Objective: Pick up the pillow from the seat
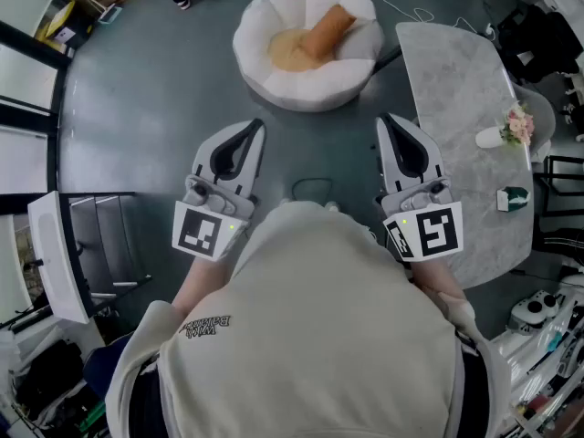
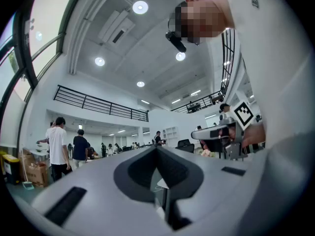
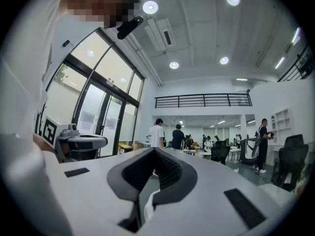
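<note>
Orange pillow [image 1: 328, 30] lies in white round seat [image 1: 315, 87].

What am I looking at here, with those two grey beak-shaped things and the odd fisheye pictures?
No robot here: a person holds two hand tools, each a two-jaw gripper. The top-down picture comes from a camera on the person's head; it shows the left gripper and right gripper, both shut and empty. The other two pictures come from a camera riding on each gripper, looking along its jaws into a big hall. Ahead on the floor stands a round white seat with a tan roll-shaped pillow lying in it, untouched. To the right is a grey table with a vase of flowers.
</note>
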`<control>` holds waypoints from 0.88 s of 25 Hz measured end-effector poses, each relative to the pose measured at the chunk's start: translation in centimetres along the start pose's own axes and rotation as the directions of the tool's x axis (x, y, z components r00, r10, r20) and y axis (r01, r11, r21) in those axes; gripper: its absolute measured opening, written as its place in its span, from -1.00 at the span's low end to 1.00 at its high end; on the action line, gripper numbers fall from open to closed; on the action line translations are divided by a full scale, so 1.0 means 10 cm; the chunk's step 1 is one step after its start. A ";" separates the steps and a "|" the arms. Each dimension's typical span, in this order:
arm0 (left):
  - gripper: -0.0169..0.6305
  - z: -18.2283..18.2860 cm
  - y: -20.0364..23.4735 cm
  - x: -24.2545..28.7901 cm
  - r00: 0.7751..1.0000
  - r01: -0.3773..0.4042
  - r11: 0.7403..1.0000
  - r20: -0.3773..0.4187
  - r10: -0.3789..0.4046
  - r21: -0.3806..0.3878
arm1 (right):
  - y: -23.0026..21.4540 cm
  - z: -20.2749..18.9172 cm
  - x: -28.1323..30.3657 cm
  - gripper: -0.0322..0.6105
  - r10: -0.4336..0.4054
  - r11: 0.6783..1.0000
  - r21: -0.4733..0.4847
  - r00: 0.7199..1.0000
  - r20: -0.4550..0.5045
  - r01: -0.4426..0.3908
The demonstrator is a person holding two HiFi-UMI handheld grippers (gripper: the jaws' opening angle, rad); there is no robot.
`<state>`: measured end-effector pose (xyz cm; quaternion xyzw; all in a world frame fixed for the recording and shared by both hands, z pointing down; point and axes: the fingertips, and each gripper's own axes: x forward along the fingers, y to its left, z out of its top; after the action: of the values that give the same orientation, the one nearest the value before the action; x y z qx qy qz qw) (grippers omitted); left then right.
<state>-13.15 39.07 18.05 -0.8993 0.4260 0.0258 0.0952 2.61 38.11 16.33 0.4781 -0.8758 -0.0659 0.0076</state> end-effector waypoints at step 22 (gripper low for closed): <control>-0.92 -0.25 -0.32 0.28 0.995 -0.005 0.999 -0.098 0.001 -0.045 | -0.33 -0.24 -0.21 -0.87 0.018 0.999 0.036 0.999 -0.035 -0.017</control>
<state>-8.95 38.42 20.62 -0.9007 0.4310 -0.0084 0.0538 6.66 37.83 18.42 0.4715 -0.8807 -0.0419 0.0151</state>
